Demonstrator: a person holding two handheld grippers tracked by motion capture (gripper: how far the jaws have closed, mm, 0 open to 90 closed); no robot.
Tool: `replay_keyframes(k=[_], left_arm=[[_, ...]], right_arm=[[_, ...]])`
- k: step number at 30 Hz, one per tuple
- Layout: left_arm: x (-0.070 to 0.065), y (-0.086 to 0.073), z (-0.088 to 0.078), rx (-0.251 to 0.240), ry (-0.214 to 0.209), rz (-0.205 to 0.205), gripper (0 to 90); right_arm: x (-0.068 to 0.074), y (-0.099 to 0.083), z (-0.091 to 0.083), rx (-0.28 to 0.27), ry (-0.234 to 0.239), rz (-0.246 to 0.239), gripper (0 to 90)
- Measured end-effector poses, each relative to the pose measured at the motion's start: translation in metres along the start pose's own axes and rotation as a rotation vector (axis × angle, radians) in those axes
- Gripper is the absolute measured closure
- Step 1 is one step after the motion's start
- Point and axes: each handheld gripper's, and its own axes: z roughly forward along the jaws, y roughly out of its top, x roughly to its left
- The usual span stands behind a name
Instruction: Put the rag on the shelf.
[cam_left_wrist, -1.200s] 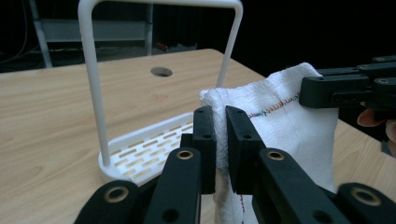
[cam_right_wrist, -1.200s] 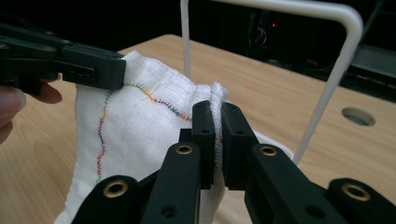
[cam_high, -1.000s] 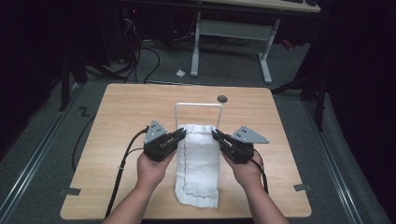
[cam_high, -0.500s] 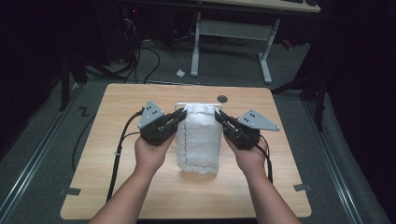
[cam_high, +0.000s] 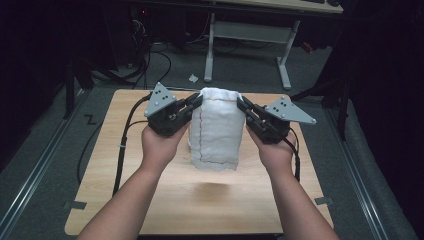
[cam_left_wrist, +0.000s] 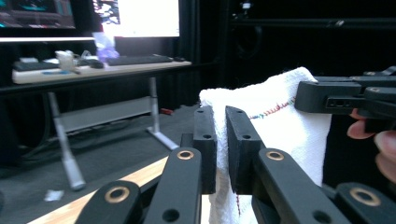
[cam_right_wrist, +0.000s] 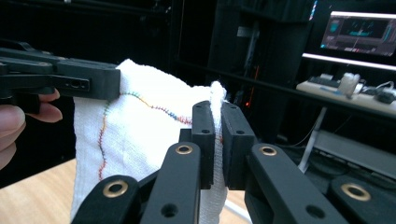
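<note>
**A:** Towel (cam_high: 217, 127) first: where is it?

**B:** Hanging in the air over the wooden table (cam_high: 150, 200), white terry cloth with a multicoloured stitched hem. Its 2 top corners are pinched, 1 by each tool, and the bottom edge looks to be just clear of the tabletop, though I cannot be sure it isn't brushing it.

**A:** And the claws?

**B:** Left gripper (cam_high: 194, 104) is clamped narrow on the towel's left top corner; in the left gripper view its jaws sit nearly together with cloth between them. Right gripper (cam_high: 242, 106) is the same on the other corner, with a fold of cloth squeezed between its jaws in the right gripper view.

**A:** What could go wrong from here?

**B:** Judging by the grips, each bite is shallow, close to the hem. If the hands pull apart too hard, a corner could slide out and the towel would swing down from 1 side. The top edge also sags slightly between the 2 tools, so uneven height between the hands would likely skew any fold or drape that follows.
</note>
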Motion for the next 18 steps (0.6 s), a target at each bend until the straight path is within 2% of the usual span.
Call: replay_keyframes(k=[5,9,14,16,17,18], left_arm=[[0.005,0.013,0.007,-0.006,0.004,0.025,83.5],[0.014,0.019,0.016,0.004,0.016,0.030,83.5],[0.027,0.018,0.029,0.032,0.038,0.024,83.4],[0.032,0.016,0.035,0.039,0.039,0.023,83.4],[0.034,0.015,0.037,0.046,0.048,0.028,83.4],[0.036,0.014,0.040,0.052,0.049,0.024,83.4]], right_arm=[[-0.007,0.013,0.003,-0.010,-0.011,-0.006,85.6],[-0.017,0.019,0.015,0.004,-0.003,-0.003,85.6],[-0.024,0.019,0.029,0.030,-0.011,0.005,85.7],[-0.030,0.017,0.040,0.055,-0.015,0.017,85.7],[-0.030,0.017,0.040,0.055,-0.015,0.017,85.7],[-0.035,0.016,0.048,0.078,-0.015,0.028,85.7]])
